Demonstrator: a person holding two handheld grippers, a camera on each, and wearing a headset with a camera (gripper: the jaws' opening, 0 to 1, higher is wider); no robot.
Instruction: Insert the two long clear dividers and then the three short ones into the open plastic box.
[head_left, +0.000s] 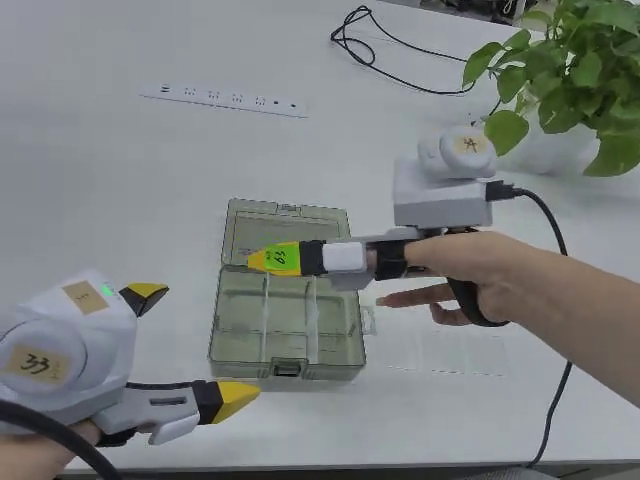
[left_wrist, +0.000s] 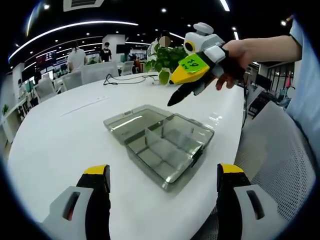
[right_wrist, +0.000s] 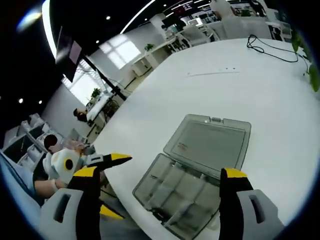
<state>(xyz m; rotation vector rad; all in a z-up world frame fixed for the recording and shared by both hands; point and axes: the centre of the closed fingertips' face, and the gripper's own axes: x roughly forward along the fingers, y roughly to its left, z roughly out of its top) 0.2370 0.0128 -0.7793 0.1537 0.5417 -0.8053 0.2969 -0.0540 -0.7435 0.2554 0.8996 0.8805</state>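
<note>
Left gripper and right gripper hover apart, fingers spread wide.

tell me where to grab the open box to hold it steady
Probably the box by its left side wall, coming from straight above, with one tong inside and one outside. That wall stands upright with an open rim, and the compartment behind it looks free. The lid lies flat, offering no edge.

The box is smoky, translucent grey-green; the table is white. The left gripper and right gripper are white with black-banded yellow tips. Beyond the box, the plant is green.
</note>
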